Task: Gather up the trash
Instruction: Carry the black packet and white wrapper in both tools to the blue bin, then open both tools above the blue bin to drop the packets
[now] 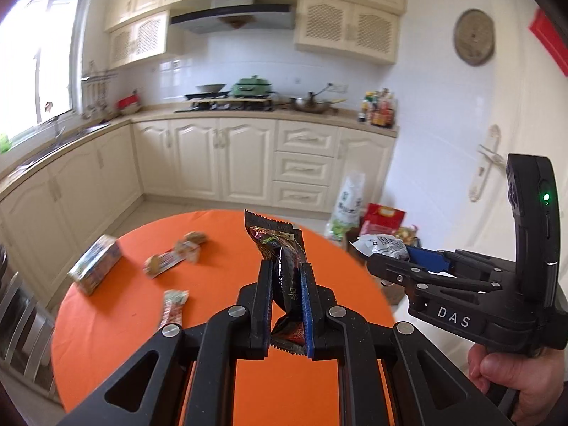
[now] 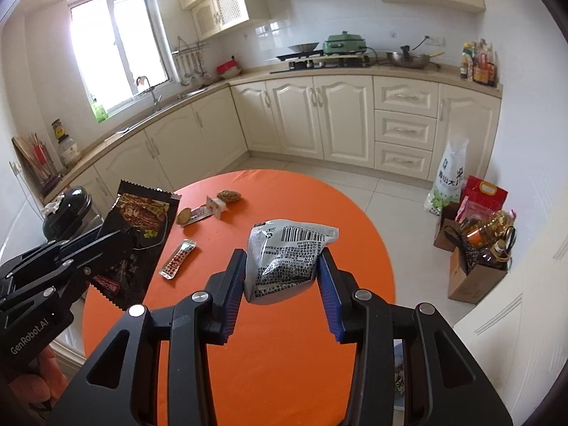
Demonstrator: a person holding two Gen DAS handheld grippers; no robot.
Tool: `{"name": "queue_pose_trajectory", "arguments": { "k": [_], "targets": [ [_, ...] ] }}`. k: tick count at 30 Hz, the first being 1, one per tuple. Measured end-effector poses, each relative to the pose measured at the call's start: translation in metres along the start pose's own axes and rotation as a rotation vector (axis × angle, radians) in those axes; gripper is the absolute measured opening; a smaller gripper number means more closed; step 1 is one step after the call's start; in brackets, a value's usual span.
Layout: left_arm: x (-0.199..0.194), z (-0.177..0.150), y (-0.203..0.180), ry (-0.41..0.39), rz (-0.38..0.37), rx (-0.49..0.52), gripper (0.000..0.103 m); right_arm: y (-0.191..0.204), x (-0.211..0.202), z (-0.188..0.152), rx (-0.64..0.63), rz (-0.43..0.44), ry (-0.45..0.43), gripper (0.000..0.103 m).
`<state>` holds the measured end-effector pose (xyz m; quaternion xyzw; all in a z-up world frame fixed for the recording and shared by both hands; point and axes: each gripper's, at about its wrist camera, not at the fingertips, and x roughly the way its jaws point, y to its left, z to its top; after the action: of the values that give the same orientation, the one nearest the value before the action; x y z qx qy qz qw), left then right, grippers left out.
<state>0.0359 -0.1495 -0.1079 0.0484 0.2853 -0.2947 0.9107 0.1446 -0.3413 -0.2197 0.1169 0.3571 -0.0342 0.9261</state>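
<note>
My left gripper (image 1: 285,266) is shut on a dark snack wrapper (image 1: 284,245) that stands up between its pads, lifted above the round orange table (image 1: 124,337). In the right wrist view, my right gripper (image 2: 283,254) is shut on a crumpled silver packet (image 2: 287,259) with a barcode, also held above the table (image 2: 284,355). Each view shows the other gripper beside it: the right gripper (image 1: 369,259) with the silver packet (image 1: 381,243), and the left gripper (image 2: 131,238) with the dark wrapper (image 2: 142,220). On the table lie a red-and-white sachet (image 2: 177,259), a torn wrapper (image 2: 204,211) and two biscuits (image 2: 229,196).
A small printed box (image 1: 96,268) lies near the table's left edge. A metal chair (image 1: 21,319) stands left of the table. Bags and oil bottles (image 2: 475,241) crowd the floor by the white door (image 1: 490,163). Cream cabinets (image 2: 319,117) line the far walls.
</note>
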Motion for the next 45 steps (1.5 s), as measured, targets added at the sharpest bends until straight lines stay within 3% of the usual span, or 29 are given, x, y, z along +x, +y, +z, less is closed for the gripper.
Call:
{"name": "queue_pose_trajectory", "arguments": {
  "k": [10,15,21,28,37,40,42,44,45],
  "targets": [
    [0.012,0.014,-0.070,-0.018,-0.167,0.102,0.010,-0.095,-0.076,-0.004,0.123,-0.183,-0.095,0.040],
    [0.048,0.020,-0.091,0.041,-0.266,0.148,0.010,-0.155,-0.087,-0.022,0.216,-0.281,-0.074,0.040],
    [0.109,0.009,-0.123,0.191,-0.349,0.201,0.010,-0.230,-0.061,-0.067,0.346,-0.340,0.024,0.040],
    [0.197,0.002,-0.158,0.391,-0.400,0.222,0.010,-0.288,-0.012,-0.123,0.474,-0.335,0.156,0.040],
    [0.308,0.008,-0.208,0.587,-0.369,0.261,0.011,-0.339,0.050,-0.176,0.599,-0.328,0.301,0.047],
    [0.340,0.015,-0.231,0.629,-0.335,0.294,0.019,-0.350,0.064,-0.188,0.625,-0.327,0.331,0.054],
    [0.358,0.025,-0.248,0.622,-0.300,0.324,0.033,-0.356,0.068,-0.191,0.642,-0.335,0.339,0.072],
    [0.366,0.026,-0.265,0.597,-0.263,0.338,0.064,-0.358,0.067,-0.192,0.646,-0.356,0.335,0.087],
    [0.364,0.023,-0.271,0.581,-0.254,0.341,0.068,-0.358,0.067,-0.191,0.647,-0.359,0.329,0.094]
  ]
}}
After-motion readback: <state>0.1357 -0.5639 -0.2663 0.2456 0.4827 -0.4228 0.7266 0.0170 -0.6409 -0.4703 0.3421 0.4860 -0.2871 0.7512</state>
